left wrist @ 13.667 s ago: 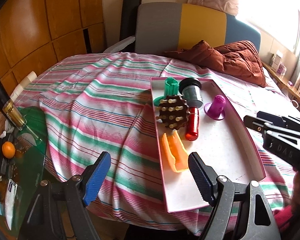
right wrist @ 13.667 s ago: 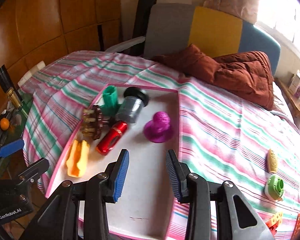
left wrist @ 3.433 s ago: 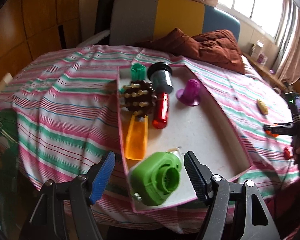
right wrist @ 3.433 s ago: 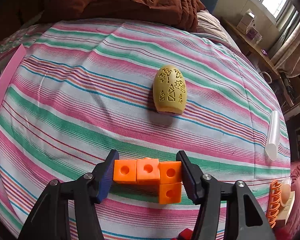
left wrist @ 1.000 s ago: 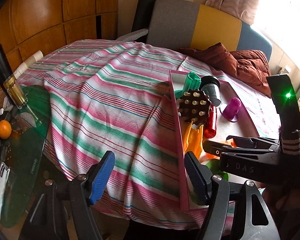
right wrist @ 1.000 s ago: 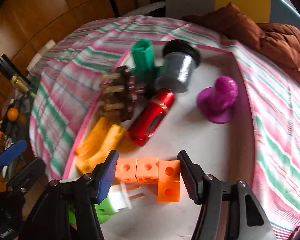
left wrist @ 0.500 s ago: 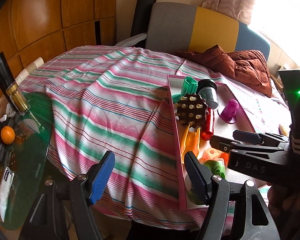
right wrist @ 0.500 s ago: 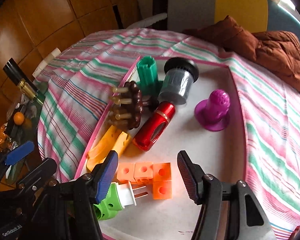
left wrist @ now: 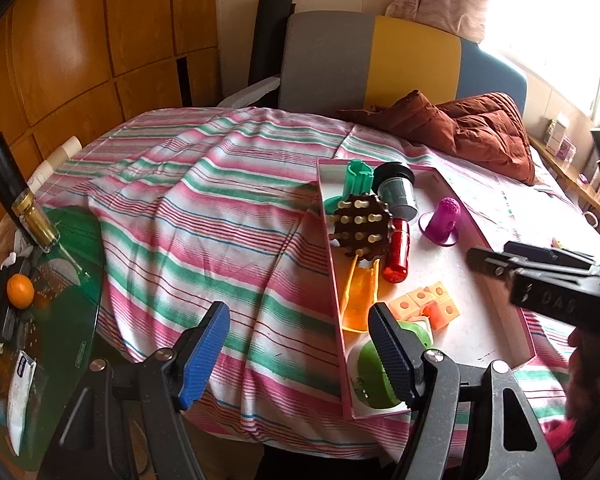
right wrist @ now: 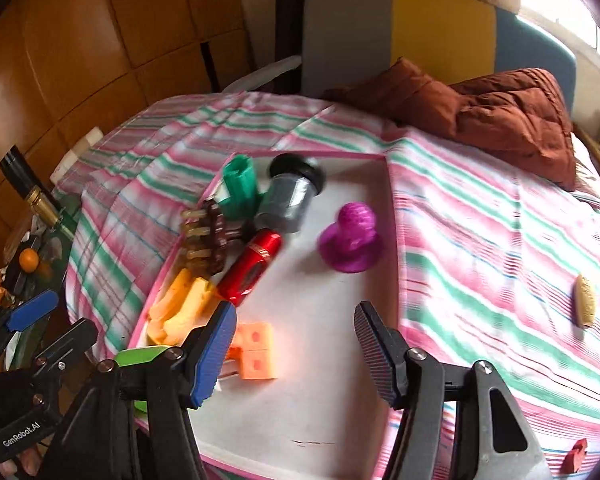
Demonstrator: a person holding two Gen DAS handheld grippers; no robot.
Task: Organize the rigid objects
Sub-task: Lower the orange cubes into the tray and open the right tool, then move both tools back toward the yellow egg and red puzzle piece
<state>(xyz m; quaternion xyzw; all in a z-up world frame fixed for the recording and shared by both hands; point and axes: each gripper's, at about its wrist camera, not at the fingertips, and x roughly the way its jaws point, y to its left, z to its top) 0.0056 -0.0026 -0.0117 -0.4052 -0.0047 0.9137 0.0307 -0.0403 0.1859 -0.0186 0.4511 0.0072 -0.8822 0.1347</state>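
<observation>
A striped cloth [left wrist: 204, 216] in pink, green and white covers the bed; wooden wall panels [left wrist: 80, 52] stand at the left, a grey, yellow and blue headboard [left wrist: 380, 64] at the back, and a brown quilt [left wrist: 472, 128] lies before it; a glass tabletop [left wrist: 64, 280] at the far left holds an orange [left wrist: 20, 291]; a pink tray [right wrist: 324, 412] sits on the cloth; the left tool [left wrist: 306, 354] has its blue pads wide apart and holds nothing; the orange cube block [right wrist: 256, 352] lies on the tray, just beside the left pad of the right tool [right wrist: 294, 354], which is wide apart and empty too; a yellow egg toy [right wrist: 585, 300] lies on the cloth far to the right; I can read "GenRobot.AI" and "DAS" on the tools.
</observation>
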